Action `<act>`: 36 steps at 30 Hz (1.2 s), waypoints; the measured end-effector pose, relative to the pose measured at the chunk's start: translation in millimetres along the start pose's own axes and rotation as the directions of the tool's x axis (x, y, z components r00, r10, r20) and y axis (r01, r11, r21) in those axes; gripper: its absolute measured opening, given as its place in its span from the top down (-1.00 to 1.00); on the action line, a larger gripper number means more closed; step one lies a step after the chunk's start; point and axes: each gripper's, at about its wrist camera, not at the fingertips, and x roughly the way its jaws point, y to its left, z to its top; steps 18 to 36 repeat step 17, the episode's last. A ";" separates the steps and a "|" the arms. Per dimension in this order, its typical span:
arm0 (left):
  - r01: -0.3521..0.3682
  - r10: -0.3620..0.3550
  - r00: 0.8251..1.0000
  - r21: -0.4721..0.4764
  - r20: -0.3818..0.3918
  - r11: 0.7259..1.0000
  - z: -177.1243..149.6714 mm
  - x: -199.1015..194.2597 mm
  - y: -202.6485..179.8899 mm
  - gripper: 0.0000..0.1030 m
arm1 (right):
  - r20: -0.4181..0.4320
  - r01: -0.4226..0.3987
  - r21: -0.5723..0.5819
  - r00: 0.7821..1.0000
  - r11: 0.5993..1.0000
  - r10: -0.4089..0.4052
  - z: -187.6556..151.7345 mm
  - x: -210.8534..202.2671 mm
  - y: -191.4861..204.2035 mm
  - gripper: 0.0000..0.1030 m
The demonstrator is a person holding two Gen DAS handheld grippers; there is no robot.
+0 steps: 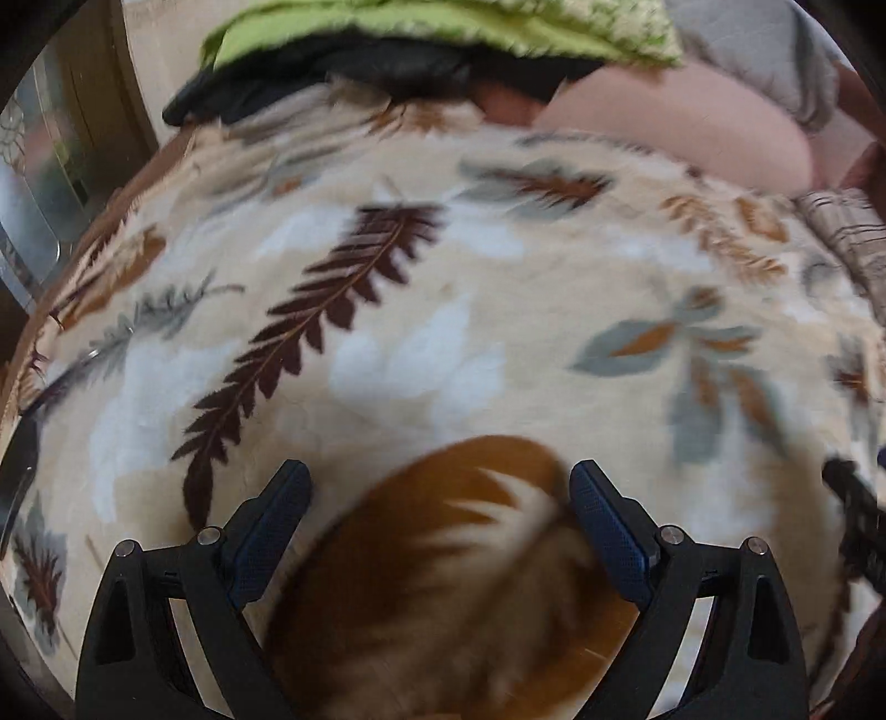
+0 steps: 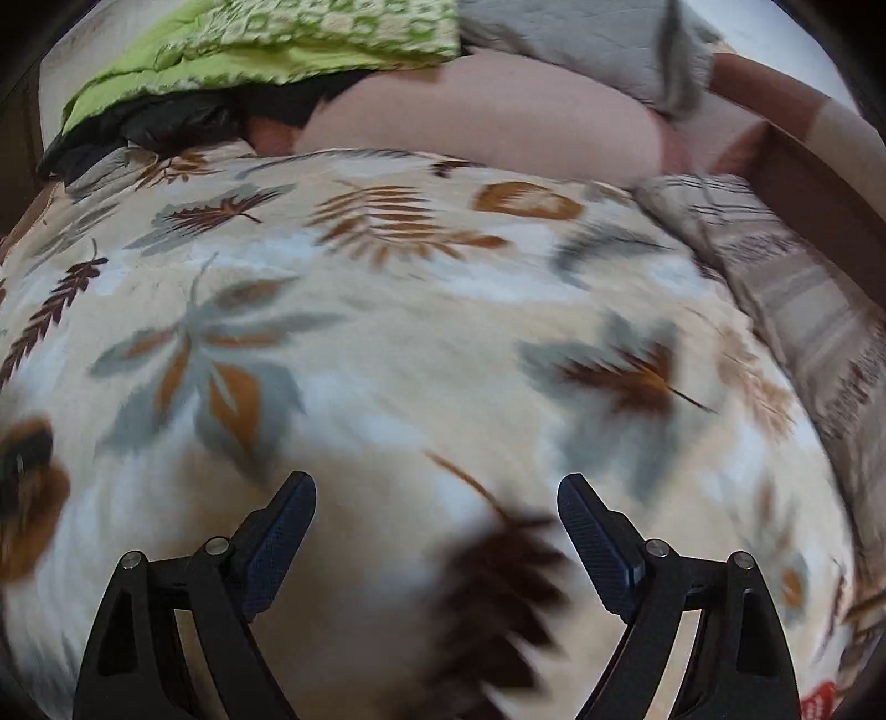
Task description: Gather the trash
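Note:
Both views look down on a cream blanket printed with brown, orange and grey leaves, spread over a bed. My left gripper hovers open just above it, with only blanket between its blue-padded fingers. My right gripper is likewise open over the blanket and holds nothing. A crumpled glossy black sheet, perhaps a bag, lies at the far edge under a green cover. A small red-and-white scrap shows at the lower right rim; what it is I cannot tell. Both views are motion-blurred.
A green cover, a pink pillow and a grey quilt pile up at the far side. Striped cloth and a wooden bed frame run along the right.

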 end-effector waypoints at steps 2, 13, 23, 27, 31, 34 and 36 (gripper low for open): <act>-0.012 0.011 0.999 0.042 0.037 0.999 0.6 2.7 -4.8 -0.82 | 0.012 0.047 -0.006 0.999 0.999 -0.047 6.9 14.2 12.2 -0.87; 0.034 -0.036 0.998 0.044 0.050 0.998 11.3 24.4 -6.8 -1.00 | -0.033 -0.059 0.133 0.997 0.989 0.064 9.0 37.8 -9.9 -1.00; 0.043 -0.045 0.998 0.040 0.054 0.998 13.4 25.2 -3.5 -1.00 | 0.003 -0.152 0.208 0.988 0.966 0.155 2.8 35.1 -22.8 -1.00; 0.043 -0.045 0.998 0.040 0.054 0.998 13.4 25.2 -3.5 -1.00 | 0.003 -0.152 0.208 0.988 0.966 0.155 2.8 35.1 -22.8 -1.00; 0.043 -0.045 0.998 0.040 0.054 0.998 13.4 25.2 -3.5 -1.00 | 0.003 -0.152 0.208 0.988 0.966 0.155 2.8 35.1 -22.8 -1.00; 0.043 -0.045 0.998 0.040 0.054 0.998 13.4 25.2 -3.5 -1.00 | 0.003 -0.152 0.208 0.988 0.966 0.155 2.8 35.1 -22.8 -1.00; 0.043 -0.045 0.998 0.040 0.054 0.998 13.4 25.2 -3.5 -1.00 | 0.003 -0.152 0.208 0.988 0.966 0.155 2.8 35.1 -22.8 -1.00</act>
